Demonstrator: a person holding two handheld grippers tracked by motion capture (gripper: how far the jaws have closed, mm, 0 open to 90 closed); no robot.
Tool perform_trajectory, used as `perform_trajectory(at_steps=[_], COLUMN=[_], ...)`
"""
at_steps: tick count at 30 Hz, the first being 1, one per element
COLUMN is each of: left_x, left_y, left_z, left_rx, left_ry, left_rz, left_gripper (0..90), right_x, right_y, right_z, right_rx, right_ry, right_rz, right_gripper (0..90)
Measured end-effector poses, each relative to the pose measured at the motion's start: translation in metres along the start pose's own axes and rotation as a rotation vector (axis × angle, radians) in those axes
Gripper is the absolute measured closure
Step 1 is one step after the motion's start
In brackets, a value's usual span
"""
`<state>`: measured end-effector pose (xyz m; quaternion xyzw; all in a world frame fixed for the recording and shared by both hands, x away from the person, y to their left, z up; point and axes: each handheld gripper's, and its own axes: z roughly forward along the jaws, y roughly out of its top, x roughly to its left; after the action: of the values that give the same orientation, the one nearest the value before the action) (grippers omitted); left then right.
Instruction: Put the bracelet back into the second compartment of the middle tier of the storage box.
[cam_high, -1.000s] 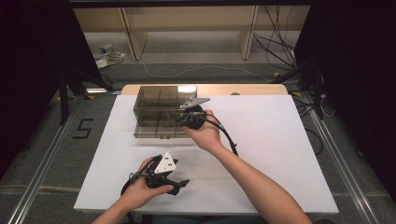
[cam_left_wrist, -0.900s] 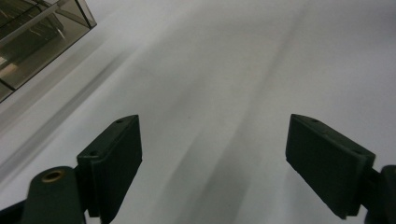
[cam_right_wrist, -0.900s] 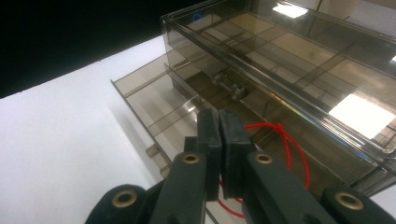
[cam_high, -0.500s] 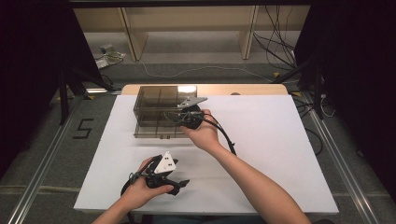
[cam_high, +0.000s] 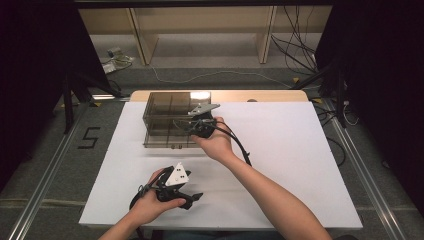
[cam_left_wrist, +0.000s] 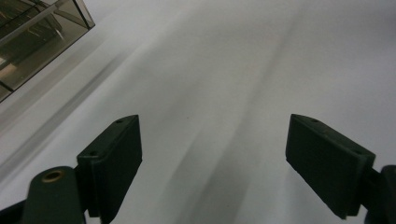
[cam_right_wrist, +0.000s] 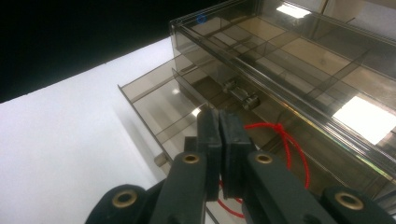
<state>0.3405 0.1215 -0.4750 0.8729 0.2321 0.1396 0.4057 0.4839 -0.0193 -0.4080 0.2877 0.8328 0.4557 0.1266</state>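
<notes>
Right fingers (cam_right_wrist: 219, 135) together over red string (cam_right_wrist: 285, 140) in smoky drawer box (cam_high: 170, 117); left fingers (cam_left_wrist: 116, 154) apart.

Lab or test room. White-covered table (cam_high: 300, 165) on grey floor, metal rails (cam_high: 367, 175) along both sides, black curtains (cam_high: 30, 75) left and right, loose cables (cam_high: 295, 47) on floor, bare wooden shelving (cam_high: 200, 25) behind, number 5 (cam_high: 89, 138) marked on floor.

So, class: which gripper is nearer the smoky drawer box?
Right. The right gripper is at the drawer box, jaws shut over its open drawer; the left gripper rests apart on the table.
</notes>
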Motion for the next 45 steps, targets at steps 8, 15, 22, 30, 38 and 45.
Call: perform_trajectory(at_steps=[8,15,22,30,38,45], left_x=[0.000,0.000,0.000,0.000,0.000,0.000], left_y=[0.000,0.000,0.000,0.000,0.000,0.000], left_z=[0.000,0.000,0.000,0.000,0.000,0.000], left_rx=[0.000,-0.001,-0.002,-0.001,-0.003,-0.002], left_ry=[-0.001,-0.001,-0.002,-0.002,-0.004,-0.004], left_rz=[0.000,-0.001,-0.002,0.000,-0.001,0.000], left_gripper=[18.6,18.6,18.6,18.6,18.6,18.6], right_x=[0.001,0.003,0.004,0.007,0.009,0.010], right_y=[0.001,0.003,0.004,0.007,0.007,0.009], right_z=[0.001,0.002,0.004,0.006,0.010,0.011], right_rx=[0.003,0.002,0.004,0.008,0.012,0.014], right_ry=[0.003,0.006,0.006,0.011,0.015,0.019], right_rz=[-0.001,-0.004,-0.008,-0.014,-0.016,-0.021], right_gripper=[88.8,88.7,88.8,88.8,88.7,88.8])
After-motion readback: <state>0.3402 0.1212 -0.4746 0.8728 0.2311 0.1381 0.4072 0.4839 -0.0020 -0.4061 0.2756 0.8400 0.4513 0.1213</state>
